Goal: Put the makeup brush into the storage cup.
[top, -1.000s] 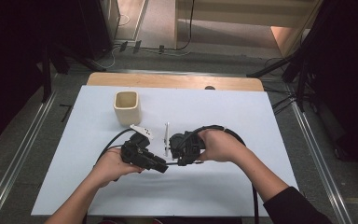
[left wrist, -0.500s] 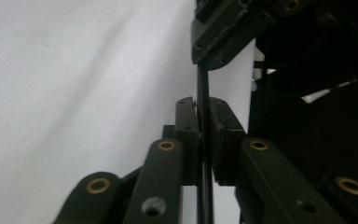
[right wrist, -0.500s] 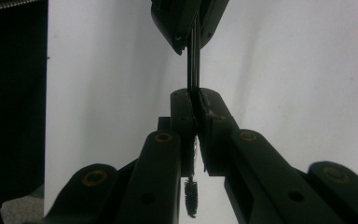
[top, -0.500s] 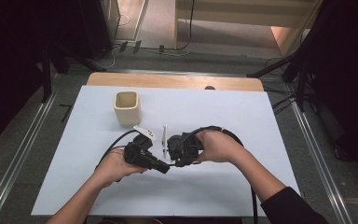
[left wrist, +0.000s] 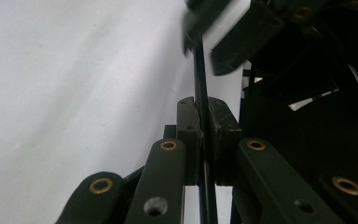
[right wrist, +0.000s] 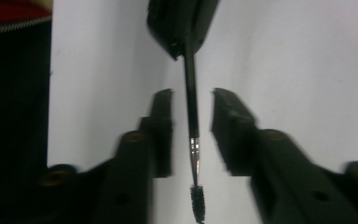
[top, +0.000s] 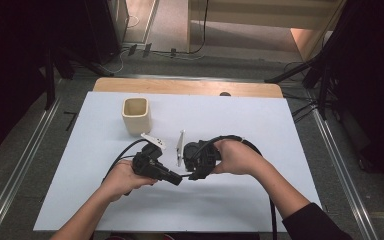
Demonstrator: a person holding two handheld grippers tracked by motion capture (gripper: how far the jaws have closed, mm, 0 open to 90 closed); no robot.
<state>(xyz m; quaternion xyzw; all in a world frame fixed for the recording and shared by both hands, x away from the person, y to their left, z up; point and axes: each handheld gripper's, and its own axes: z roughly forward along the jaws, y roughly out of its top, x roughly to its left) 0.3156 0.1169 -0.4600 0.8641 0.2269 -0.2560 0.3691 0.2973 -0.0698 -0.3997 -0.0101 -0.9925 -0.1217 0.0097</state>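
One thin brush clamped in left gripper; between right gripper's parted jaws

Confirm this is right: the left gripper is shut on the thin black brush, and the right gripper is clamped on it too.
Wrong on the right gripper: its jaws have just opened and stand clear of the brush between them, per the right gripper view. The left gripper is shut on it.

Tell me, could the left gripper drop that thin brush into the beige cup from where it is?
Probably yes. The left gripper is clamped on the brush, the right gripper's jaws have just been opening off it, and bare table lies before the cup.
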